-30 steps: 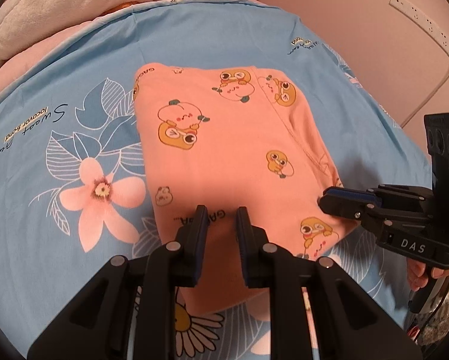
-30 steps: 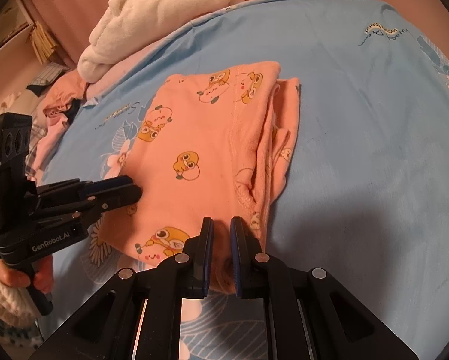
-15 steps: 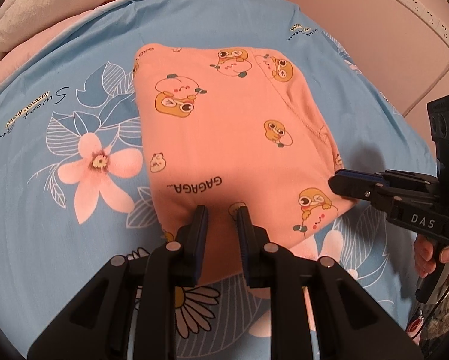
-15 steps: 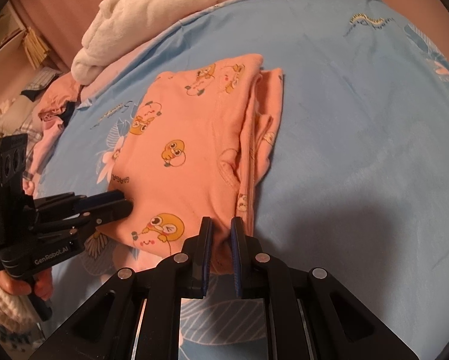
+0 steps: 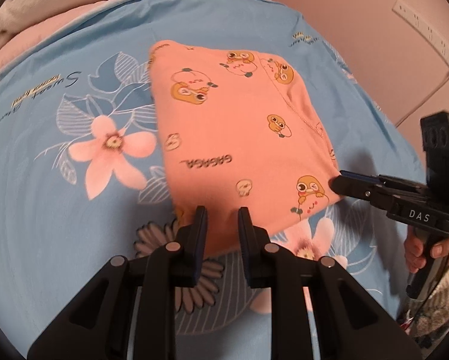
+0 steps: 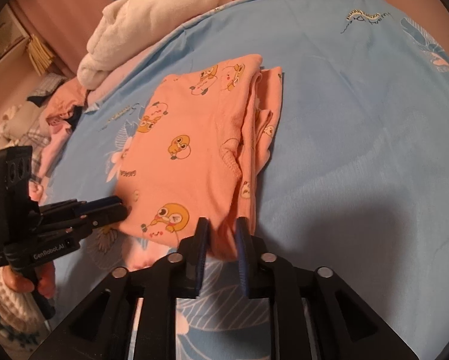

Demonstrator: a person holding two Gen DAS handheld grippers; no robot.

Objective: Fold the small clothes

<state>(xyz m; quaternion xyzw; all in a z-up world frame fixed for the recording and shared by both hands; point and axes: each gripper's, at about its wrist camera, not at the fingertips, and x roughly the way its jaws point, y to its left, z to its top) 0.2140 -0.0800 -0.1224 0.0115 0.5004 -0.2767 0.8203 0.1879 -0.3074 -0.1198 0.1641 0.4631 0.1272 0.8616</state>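
Observation:
A folded orange garment (image 5: 233, 138) with cartoon chick prints lies on the blue flowered bedsheet (image 5: 59, 210); it also shows in the right wrist view (image 6: 194, 156). My left gripper (image 5: 222, 216) grips the garment's near edge at its left corner, with a narrow gap between its fingers. My right gripper (image 6: 221, 225) grips the near edge at the right corner. The near edge is lifted off the sheet. Each gripper shows in the other's view, the right one (image 5: 341, 180) and the left one (image 6: 119, 207), both at the garment's edge.
A white fluffy blanket (image 6: 152, 24) and a pile of other clothes (image 6: 59, 105) lie at the bed's far side. A wall with a white power strip (image 5: 425, 27) and cable stands to the right. The person's hands (image 5: 422, 249) hold the gripper handles.
Both grippers have drawn back toward the near side with the garment's near edge held. The garment has slid toward me and its edge has come up off the sheet.

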